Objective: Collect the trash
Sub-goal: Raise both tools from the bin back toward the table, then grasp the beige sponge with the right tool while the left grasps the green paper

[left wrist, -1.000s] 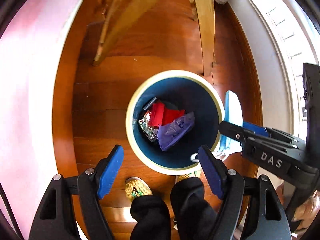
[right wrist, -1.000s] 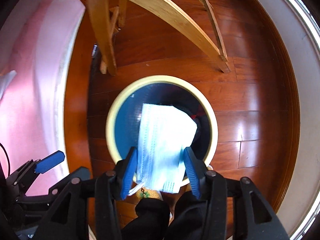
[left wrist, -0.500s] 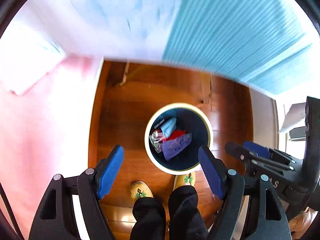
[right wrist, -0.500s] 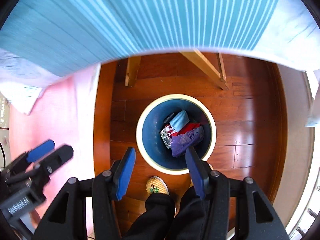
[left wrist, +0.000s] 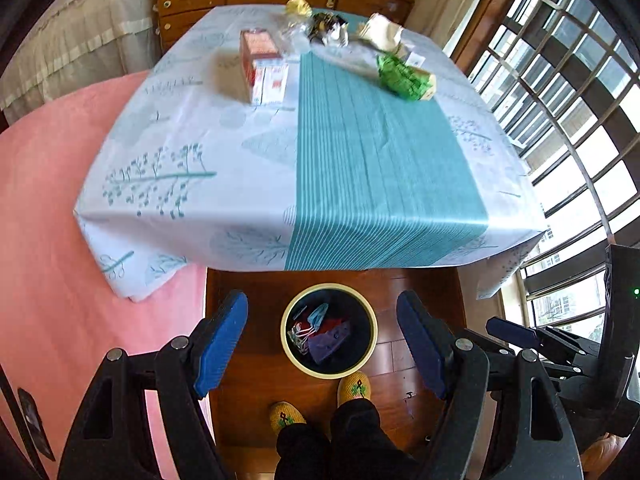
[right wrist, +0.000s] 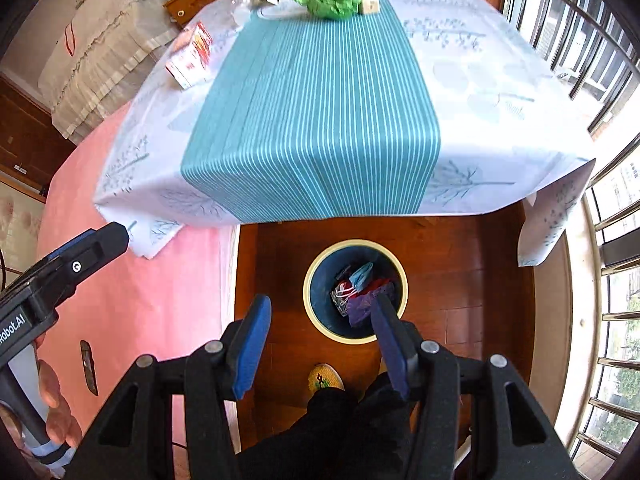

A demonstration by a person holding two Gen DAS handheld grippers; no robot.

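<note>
Both tools hang empty above the floor: the left tool (left wrist: pixel 322 344) stands with its blue pads wide apart and nothing between them, and the right tool (right wrist: pixel 320 336) is likewise parted, gripping nothing. Directly beneath them, by the person's yellow slippers (left wrist: pixel 354 388), sits the round waste bin (left wrist: pixel 370 330) on the wooden floor, already holding a blue face mask (right wrist: pixel 361 274), a purple wrapper (right wrist: pixel 362 306) and red scraps. Lettering on the left tool's body, seen from the right wrist view, reads "Robot.AI".

Beyond the bin's far side the bench (right wrist: pixel 312 120) rises, draped in a white leaf-print cloth with a teal striped band down its middle. The remaining trash lies at the far end of that bench, up and ahead of both tools, so the next reach is judged to run forward along the stripe. A red and white carton (left wrist: pixel 264 68) rests left of the stripe, its long axis running roughly away from the tools, and looks nearer the left tool; its printing is too blurred to read. A crumpled green wrapper (left wrist: pixel 402 76) lies at the stripe's right edge, likely handier for the right tool. Farthest off cluster a yellow scrap (left wrist: pixel 298 6), a dark foil packet (left wrist: pixel 328 26) and crumpled white paper (left wrist: pixel 380 30)
</note>
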